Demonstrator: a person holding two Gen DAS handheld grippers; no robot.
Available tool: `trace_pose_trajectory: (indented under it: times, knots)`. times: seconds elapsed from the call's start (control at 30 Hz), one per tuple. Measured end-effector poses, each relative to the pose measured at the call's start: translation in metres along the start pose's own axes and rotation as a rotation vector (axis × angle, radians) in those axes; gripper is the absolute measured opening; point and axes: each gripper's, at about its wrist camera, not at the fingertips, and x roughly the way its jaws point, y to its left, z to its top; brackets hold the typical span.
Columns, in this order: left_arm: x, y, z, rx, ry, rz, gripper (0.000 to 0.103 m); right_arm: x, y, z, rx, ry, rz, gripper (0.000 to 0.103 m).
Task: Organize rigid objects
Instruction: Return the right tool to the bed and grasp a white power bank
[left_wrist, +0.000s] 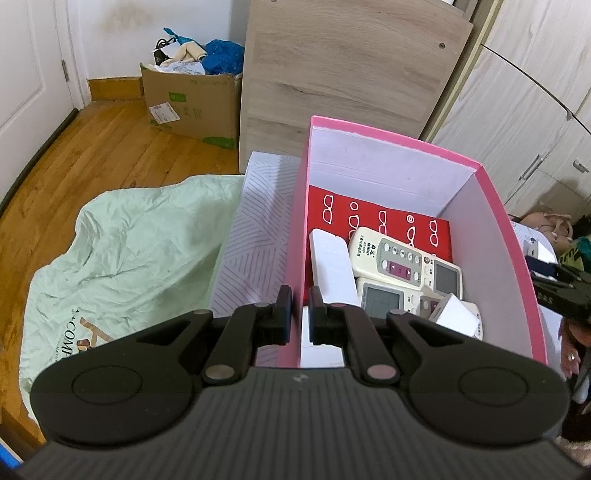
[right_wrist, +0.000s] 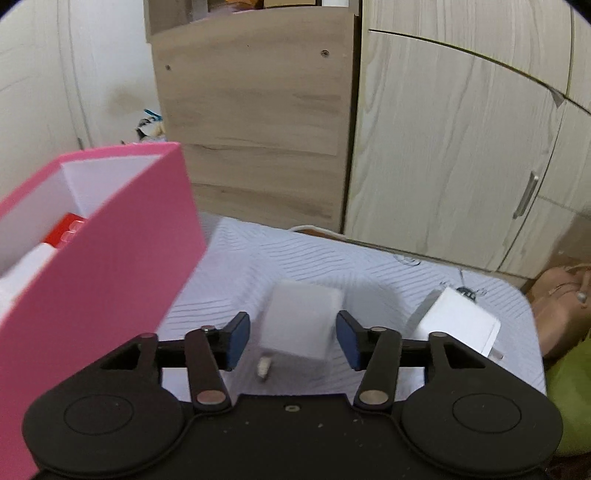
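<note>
A pink box (left_wrist: 513, 236) stands on a striped white cloth (left_wrist: 255, 236). It holds a red glasses case (left_wrist: 373, 214), two cream remotes (left_wrist: 402, 258), a plain white remote (left_wrist: 330, 266) and a white charger block (left_wrist: 456, 314). My left gripper (left_wrist: 298, 314) is shut on the box's near left wall. My right gripper (right_wrist: 292, 341) is open with a blurred white charger cube (right_wrist: 301, 325) between its fingers; no pad touches it. The pink box (right_wrist: 110, 236) is to its left. A second white charger (right_wrist: 458, 321) lies on the cloth to the right.
A wooden cabinet (left_wrist: 351, 74) stands behind the box and pale wardrobe doors (right_wrist: 461, 147) lie to the right. A mint green sheet (left_wrist: 129, 251) and a cardboard box (left_wrist: 192, 103) are on the wood floor at left. A tan bag (right_wrist: 561, 295) is at far right.
</note>
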Motion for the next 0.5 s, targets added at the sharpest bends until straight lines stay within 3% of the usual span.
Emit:
trace_pose_trajectory:
  times: [0.23, 0.3, 0.37, 0.5]
  knots:
    - [0.000, 0.000, 0.000, 0.002, 0.000, -0.002, 0.006, 0.027, -0.003, 0.000, 0.026, 0.040, 0.010, 0.063]
    - [0.001, -0.001, 0.000, 0.007, -0.001, 0.001, 0.006, 0.029, -0.004, -0.001, 0.038, 0.016, 0.009, 0.063]
    - [0.001, -0.002, 0.000, 0.010, -0.002, 0.004, 0.006, 0.026, -0.004, -0.002, 0.040, 0.002, 0.004, 0.055]
    - [0.001, -0.003, -0.001, 0.011, -0.002, 0.005, 0.006, 0.007, -0.002, -0.007, 0.052, -0.071, 0.025, 0.054]
